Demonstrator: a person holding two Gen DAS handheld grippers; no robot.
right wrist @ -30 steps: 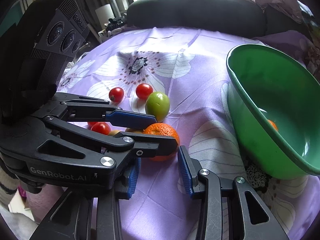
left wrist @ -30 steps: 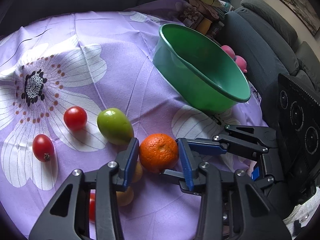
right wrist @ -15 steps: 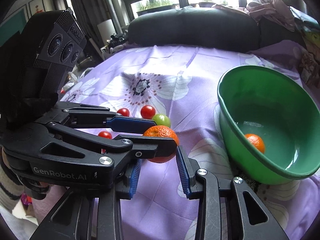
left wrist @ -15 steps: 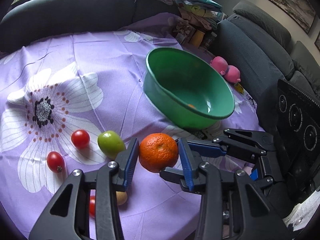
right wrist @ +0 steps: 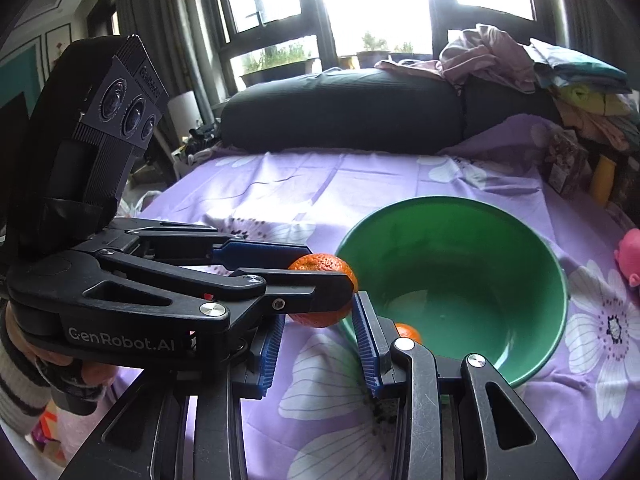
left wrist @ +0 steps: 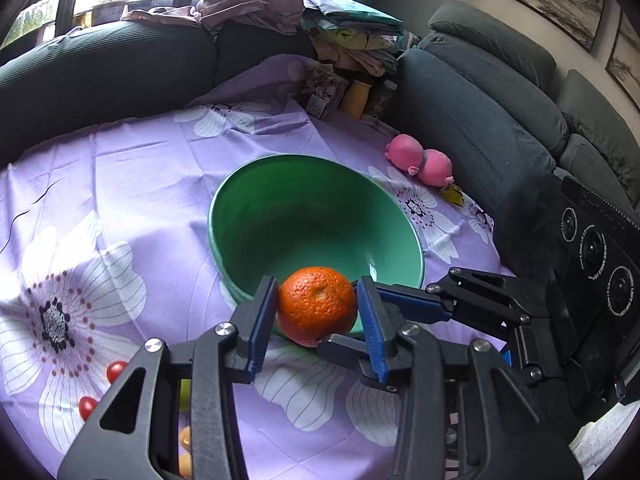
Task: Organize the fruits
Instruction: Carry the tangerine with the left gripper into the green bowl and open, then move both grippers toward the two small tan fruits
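At 8 o'clock of the left wrist view lie two red tomatoes (left wrist: 116, 370), with a green fruit (left wrist: 184, 390) and yellowish ones half hidden. The left gripper (left wrist: 316, 318) clamps one orange (left wrist: 317, 306) at the near rim of the one green bowl (left wrist: 256, 216). Best carry it forward over the middle before letting go. At 3 o'clock the right gripper (right wrist: 320, 350) hangs parted, empty; a second orange (right wrist: 409, 333) sits inside.
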